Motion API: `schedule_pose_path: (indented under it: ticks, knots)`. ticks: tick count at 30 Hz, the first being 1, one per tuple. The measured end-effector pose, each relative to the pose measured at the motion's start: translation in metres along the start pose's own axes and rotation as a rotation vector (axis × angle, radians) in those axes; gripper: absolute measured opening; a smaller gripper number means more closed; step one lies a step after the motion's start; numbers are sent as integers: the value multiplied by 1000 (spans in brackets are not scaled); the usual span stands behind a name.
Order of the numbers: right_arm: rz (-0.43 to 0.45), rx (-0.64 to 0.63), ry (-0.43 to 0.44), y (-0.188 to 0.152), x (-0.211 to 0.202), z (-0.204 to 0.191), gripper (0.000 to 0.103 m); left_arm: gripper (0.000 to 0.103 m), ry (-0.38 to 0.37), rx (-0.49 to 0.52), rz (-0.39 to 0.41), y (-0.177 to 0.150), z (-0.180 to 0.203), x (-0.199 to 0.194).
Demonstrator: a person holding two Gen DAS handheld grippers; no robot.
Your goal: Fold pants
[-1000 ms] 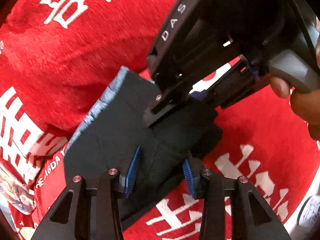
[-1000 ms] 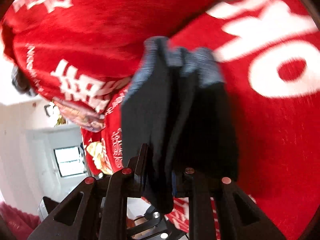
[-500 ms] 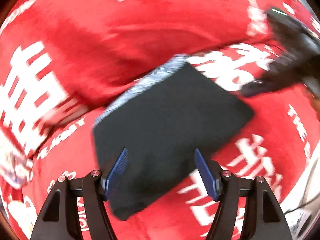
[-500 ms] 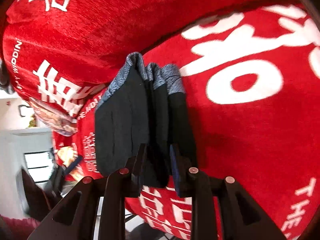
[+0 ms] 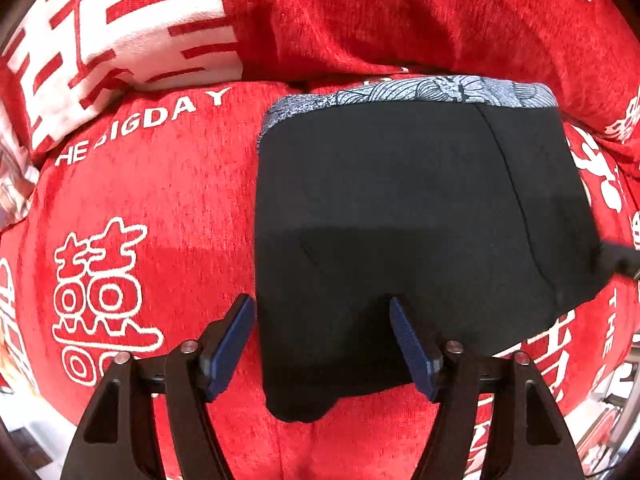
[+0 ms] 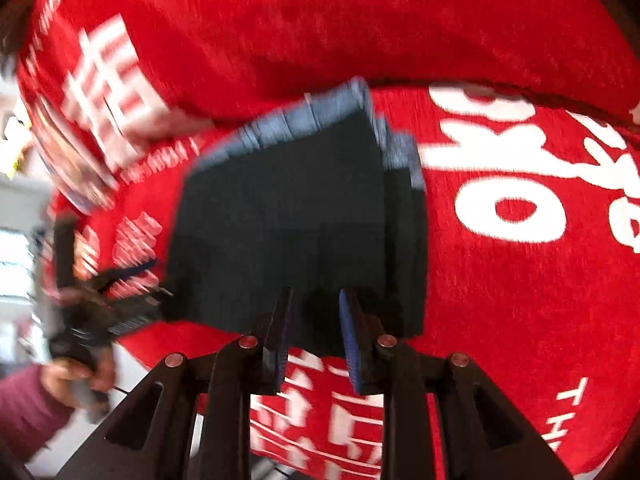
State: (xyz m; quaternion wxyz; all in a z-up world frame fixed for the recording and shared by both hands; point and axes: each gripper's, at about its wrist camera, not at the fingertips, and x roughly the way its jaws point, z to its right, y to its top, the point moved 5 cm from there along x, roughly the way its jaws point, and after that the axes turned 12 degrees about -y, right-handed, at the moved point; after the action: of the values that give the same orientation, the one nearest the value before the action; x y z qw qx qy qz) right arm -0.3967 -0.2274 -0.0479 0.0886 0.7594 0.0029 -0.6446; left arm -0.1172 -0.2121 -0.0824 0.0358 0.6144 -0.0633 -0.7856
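The folded black pants (image 5: 420, 232) with a grey patterned waistband (image 5: 420, 92) lie flat on the red cover (image 5: 160, 200). My left gripper (image 5: 322, 336) is open and empty, its blue pads straddling the near edge of the pants from above. In the right wrist view the pants (image 6: 304, 216) show as a folded stack, blurred by motion. My right gripper (image 6: 316, 332) is open with a narrow gap, at the stack's near edge, holding nothing. The left gripper (image 6: 132, 292) also shows at the left of that view.
The red cover with white characters and "THE BIGDAY" lettering (image 5: 132, 128) spans a seat and a raised back cushion (image 5: 400, 12). A white patch with red characters (image 5: 120, 40) sits at the upper left. The seat's front edge (image 6: 320, 440) lies below my right gripper.
The right gripper has opened and let go of the folded pants, which now lie flat. The left gripper has pulled back and turned to face the pants squarely.
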Motion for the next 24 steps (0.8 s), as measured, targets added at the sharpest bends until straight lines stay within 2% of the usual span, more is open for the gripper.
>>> schedule_pose_path:
  ticks: [2, 8, 13, 17, 24]
  knots:
    - [-49, -23, -64, -12, 21, 3, 28, 86, -10, -5, -3, -3, 1, 0]
    - [-62, 51, -32, -18, 25, 15, 32, 86, -28, -28, -13, -5, -5, -6]
    - [-68, 37, -48, -19, 24, 13, 36, 86, -22, -59, -25, -2, -15, -8]
    - [-82, 21, -62, -16, 27, 5, 50, 86, -21, -70, -36, 0, -22, -4]
    - [-80, -29, -98, -16, 26, -3, 56, 86, -17, -53, -47, 1, -20, 0]
